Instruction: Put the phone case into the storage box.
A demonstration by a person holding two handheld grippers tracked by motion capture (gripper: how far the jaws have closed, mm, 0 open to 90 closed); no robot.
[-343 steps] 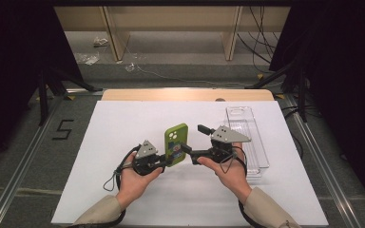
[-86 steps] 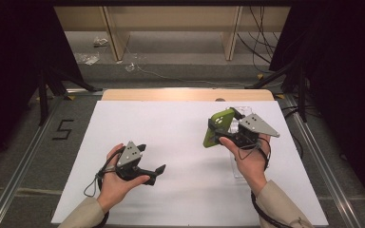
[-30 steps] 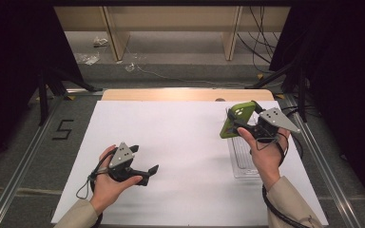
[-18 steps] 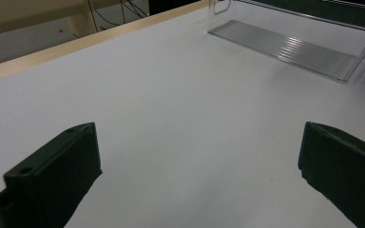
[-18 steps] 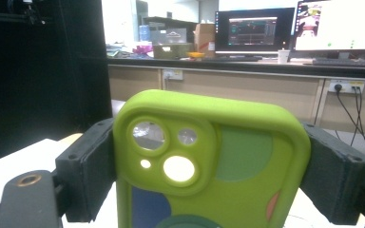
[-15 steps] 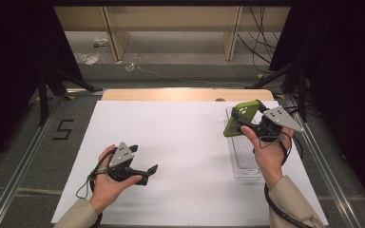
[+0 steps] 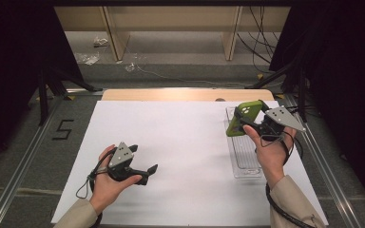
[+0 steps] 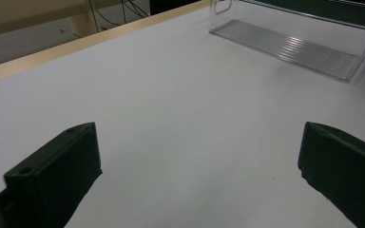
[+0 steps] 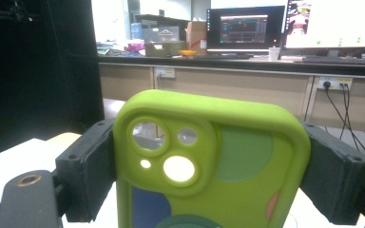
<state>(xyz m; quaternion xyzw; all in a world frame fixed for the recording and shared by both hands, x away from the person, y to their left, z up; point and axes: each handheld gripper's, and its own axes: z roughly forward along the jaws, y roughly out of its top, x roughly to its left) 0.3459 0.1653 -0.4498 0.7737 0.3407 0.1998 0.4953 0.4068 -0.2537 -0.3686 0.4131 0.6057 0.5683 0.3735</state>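
Phone case (image 9: 209, 166) camera cutouts face the right gripper (image 9: 209, 171) view.

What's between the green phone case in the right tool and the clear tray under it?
Nothing visible. The right tool holds the green phone case raised above the far end of the clear tray, whose ribbed floor looks bare. The left tool rests open, well away on the white mat.

phone case (image 9: 228, 156): lime green, darker green patch, navy blue and small orange shapes lower down | right gripper (image 7: 248, 124): black jaws either side of the case, grey plate on top | tray (image 7: 244, 159) below it: clear, ribbed floor | left gripper (image 7: 148, 172): black, grey plate | surface (image 7: 180, 137): white, pale wood far edge
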